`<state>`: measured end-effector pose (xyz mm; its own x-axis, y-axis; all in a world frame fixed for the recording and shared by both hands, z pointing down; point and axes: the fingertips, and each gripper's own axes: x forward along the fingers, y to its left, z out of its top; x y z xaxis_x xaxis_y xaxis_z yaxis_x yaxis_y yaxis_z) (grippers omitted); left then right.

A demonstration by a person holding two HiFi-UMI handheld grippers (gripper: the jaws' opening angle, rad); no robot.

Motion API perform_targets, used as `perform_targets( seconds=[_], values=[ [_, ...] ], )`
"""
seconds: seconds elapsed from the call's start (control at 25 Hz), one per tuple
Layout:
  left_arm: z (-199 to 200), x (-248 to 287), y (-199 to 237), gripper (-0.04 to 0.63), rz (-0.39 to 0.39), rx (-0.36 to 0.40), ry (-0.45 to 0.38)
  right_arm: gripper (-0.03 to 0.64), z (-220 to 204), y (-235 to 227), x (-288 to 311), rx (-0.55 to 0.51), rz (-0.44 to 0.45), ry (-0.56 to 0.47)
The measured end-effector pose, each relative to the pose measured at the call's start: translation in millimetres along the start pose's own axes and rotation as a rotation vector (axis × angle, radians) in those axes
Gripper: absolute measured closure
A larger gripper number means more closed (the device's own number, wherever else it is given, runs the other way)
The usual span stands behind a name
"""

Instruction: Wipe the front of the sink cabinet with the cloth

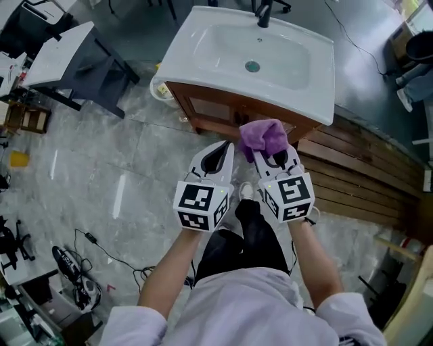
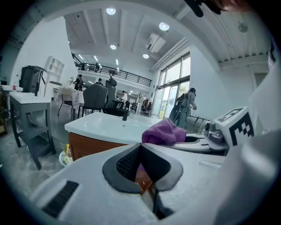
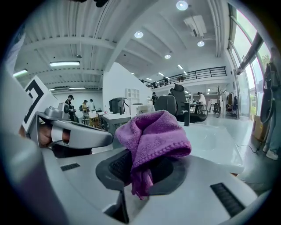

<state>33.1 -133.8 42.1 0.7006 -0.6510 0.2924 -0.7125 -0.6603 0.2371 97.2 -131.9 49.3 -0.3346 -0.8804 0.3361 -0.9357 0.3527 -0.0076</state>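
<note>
The person's 2 forearms reach forward, each hand holding a gripper, and the 2 grippers sit side by side. The left gripper (image 1: 218,157) has its jaws pressed together at the tips with nothing between them. Just to its right, the right gripper (image 1: 274,161) is clamped on the purple cloth (image 1: 264,137). The cloth bunches up above and ahead of its jaws, with a fold hanging down between the pads (image 3: 116,169).

Directly ahead of both grippers stands the sink cabinet (image 1: 216,110), its brown wooden front facing them. The cloth is close to the cabinet's top edge, just under the basin rim; I cannot tell if it touches. Above sits the white sink (image 1: 203,47), with a black faucet (image 1: 264,12) at its far edge. Ahead and left of the left gripper, a white tub (image 1: 160,89) stands beside the cabinet. Wooden slats (image 1: 358,182) lie right of the right gripper.
</note>
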Motion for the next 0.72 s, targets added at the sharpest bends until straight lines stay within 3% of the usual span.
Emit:
perform_targets(
  seconds=[0.16,0.32,0.72],
  values=[
    [16,-45,-23,0.591,0.009,-0.021,0.001,0.551,25,28,-43,0.004,0.001,-0.005],
    [31,-76,-44,0.591,0.003,0.009,-0.019,0.551,46,51,-76,0.002,0.001,-0.029],
    [31,-104,-88,0.591,-0.05,0.043,-0.045,0.551,58,69,-123,-0.039,-0.031,-0.065]
  ],
)
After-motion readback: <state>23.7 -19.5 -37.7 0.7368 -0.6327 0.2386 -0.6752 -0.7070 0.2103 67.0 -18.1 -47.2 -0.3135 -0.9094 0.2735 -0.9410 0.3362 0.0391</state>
